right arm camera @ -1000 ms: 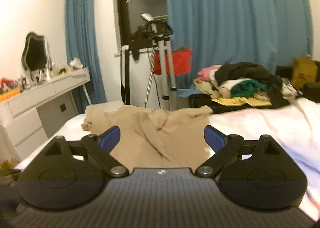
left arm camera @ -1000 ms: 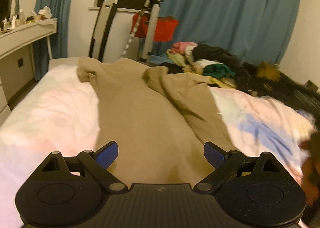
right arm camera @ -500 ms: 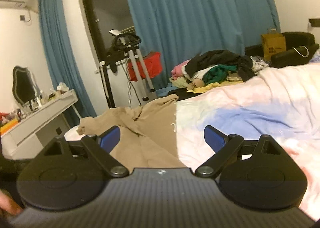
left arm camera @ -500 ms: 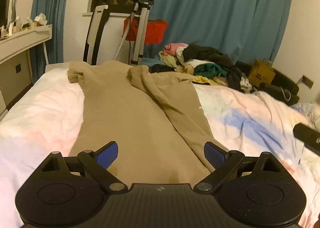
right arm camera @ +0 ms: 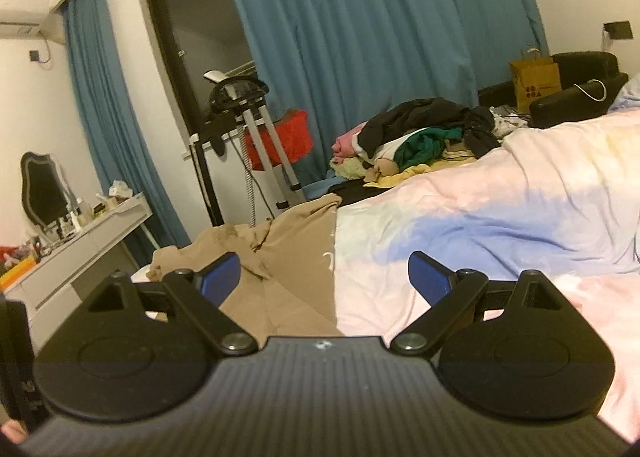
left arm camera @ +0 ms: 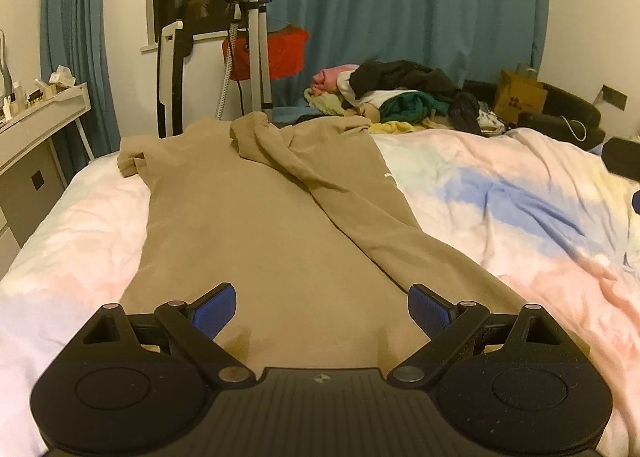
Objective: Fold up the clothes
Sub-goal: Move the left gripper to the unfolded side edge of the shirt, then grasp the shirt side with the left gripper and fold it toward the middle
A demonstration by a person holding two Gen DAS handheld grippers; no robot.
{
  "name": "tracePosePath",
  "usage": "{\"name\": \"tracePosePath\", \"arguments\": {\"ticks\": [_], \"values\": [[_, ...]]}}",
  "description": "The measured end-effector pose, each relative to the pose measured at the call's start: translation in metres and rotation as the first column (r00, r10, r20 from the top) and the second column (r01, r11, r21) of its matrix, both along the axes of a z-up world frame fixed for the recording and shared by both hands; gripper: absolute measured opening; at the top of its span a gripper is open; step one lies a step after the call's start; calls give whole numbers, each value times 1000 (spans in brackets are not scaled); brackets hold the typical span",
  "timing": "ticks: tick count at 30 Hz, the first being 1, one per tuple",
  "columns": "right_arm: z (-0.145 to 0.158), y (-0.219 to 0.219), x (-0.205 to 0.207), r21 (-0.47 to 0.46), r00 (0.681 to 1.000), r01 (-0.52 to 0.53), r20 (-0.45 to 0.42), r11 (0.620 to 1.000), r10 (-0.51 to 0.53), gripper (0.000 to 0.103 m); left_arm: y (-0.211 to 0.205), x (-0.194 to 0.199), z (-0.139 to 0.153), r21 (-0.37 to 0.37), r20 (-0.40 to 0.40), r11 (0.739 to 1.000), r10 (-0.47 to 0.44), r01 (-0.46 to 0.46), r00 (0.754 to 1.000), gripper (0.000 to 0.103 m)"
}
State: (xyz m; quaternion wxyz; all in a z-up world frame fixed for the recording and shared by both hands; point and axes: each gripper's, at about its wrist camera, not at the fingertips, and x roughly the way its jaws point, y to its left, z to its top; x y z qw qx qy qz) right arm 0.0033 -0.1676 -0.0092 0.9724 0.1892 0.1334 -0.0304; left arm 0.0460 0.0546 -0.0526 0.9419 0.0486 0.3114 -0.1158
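The left tool (left arm camera: pixel 322 307) angles down over the near end of the tan garment (left arm camera: pixel 256 225), its blue-padded fingers (left arm camera: pixel 214 309) spread wide with nothing between them and no cloth touched, as far as the left wrist view shows. The right tool (right arm camera: pixel 324 277) points nearly level across the bed (right arm camera: pixel 500 217), rolled a little so the room leans, and its jaws also stand wide apart and empty; it hangs over the garment's right edge, where tan cloth meets the quilt. The tan garment is a soft, matte, long-sleeved piece spread lengthwise on the bed, its body lying fairly flat, one sleeve (left arm camera: pixel 360 213) folded in and running as a rumpled ridge diagonally across it, the far end bunched into creases near the bed's foot. The quilt beneath is puffy and wrinkled, printed in pale pink, white and blue patches. Beyond the bed's far edge sits a loose heap of clothes (left arm camera: pixel 400 97), black, green, pink and yellow. Blue pleated curtains (left arm camera: pixel 400 5) hang behind, and a white table (left arm camera: pixel 36 117) with small bottles stands at the left.
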Motion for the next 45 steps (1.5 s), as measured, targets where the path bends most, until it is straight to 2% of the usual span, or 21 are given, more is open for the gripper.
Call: {"name": "tracePosePath", "arguments": {"ticks": [8,14,17,21,26,28,29,30,31,32,33,35,41,45], "values": [[4,-39,-7,51,998,57,-22,997,-56,92,-23,-6,-10,-13,-64,996,-94,94,993,89],[1,-78,-21,149,987,159,-19,976,-157,92,-61,-8,-18,-45,-133,980,-198,194,971,76],[-1,-91,-27,188,979,201,-21,961,-201,92,-86,-14,-22,-55,-146,963,-270,265,952,68],[-5,-102,-32,218,972,233,-21,948,-234,92,-121,-19,-33,-125,-194,930,-365,346,911,60],[-8,-108,-34,221,968,249,-23,943,-250,92,-167,-19,-57,-151,-255,902,-431,404,866,57],[-11,-110,-32,217,968,251,-34,943,-250,92,-180,-18,-70,-133,-268,901,-434,413,860,57],[-13,-112,-30,215,968,252,-41,944,-249,92,-186,-17,-75,-119,-271,902,-432,415,860,52],[-16,-113,-28,215,968,252,-51,943,-247,92,-186,-15,-80,-117,-277,906,-424,407,863,35],[-18,-113,-26,216,968,252,-61,943,-245,92,-187,-12,-85,-114,-282,910,-415,399,865,27],[-20,-114,-25,220,968,251,-68,943,-242,92,-187,-10,-89,-117,-289,913,-408,390,866,16],[-22,-114,-24,223,968,250,-76,942,-239,92,-181,-9,-87,-156,-299,914,-405,375,864,8],[-26,-115,-21,230,968,249,-91,941,-234,92,-168,-15,-72,-196,-285,910,-410,366,867,4],[-28,-113,-20,247,972,233,-96,941,-215,92,-91,-39,-15,-336,-247,891,-398,307,884,4],[-26,-107,-18,249,977,208,-100,946,-188,92,-23,-46,-1,-411,-305,895,-313,172,900,4]]}}
